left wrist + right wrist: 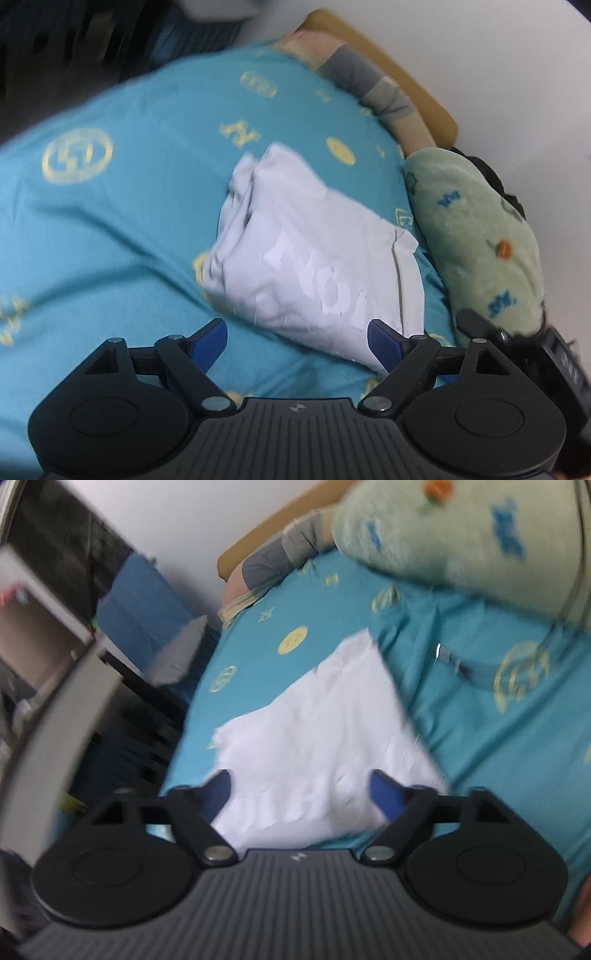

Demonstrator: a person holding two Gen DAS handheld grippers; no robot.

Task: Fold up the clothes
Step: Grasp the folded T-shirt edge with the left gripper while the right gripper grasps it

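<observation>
A folded white garment [314,254] with pale lettering lies on the teal sheet [110,229]. My left gripper [297,334] hovers at its near edge with its blue pads [210,343] wide apart; the cloth's near corner reaches between them, untouched. In the right wrist view the same white garment [314,720] spreads out under and ahead of my right gripper [299,781]. Its jaws also stand wide, with the cloth lying between the fingers and no pad pressing on it. Both views are blurred.
A green plush pillow [476,240] lies right of the garment, also seen as the green pillow [461,528]. A grey and beige striped pillow [369,81] rests against a wooden headboard [417,88] by the white wall. Dark furniture [74,572] stands past the bed's edge.
</observation>
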